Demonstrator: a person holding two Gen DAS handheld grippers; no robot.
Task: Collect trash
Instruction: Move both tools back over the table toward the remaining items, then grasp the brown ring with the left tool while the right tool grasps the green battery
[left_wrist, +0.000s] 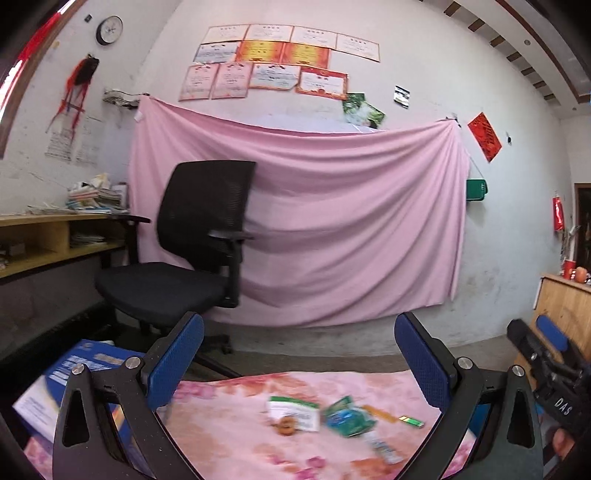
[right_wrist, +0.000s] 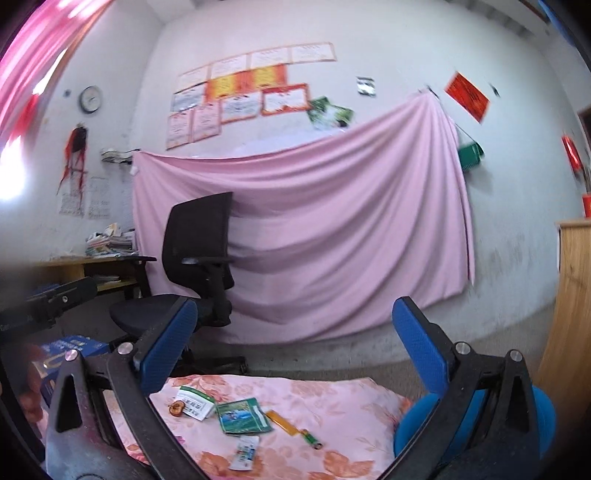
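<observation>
Motion blur softens the litter on the floral-covered bench (left_wrist: 229, 424) in the left wrist view, leaving the print on the green wrapper (left_wrist: 347, 417) and the white packet (left_wrist: 295, 411) unreadable. The blue box (left_wrist: 85, 363) is partly hidden behind the left gripper (left_wrist: 299, 365) and cut by the frame's edge. In the right wrist view, the small white sachet (right_wrist: 245, 452) carries markings too small to tell, and a blue round object (right_wrist: 421, 424) sits largely hidden behind the right gripper (right_wrist: 295, 354).
</observation>
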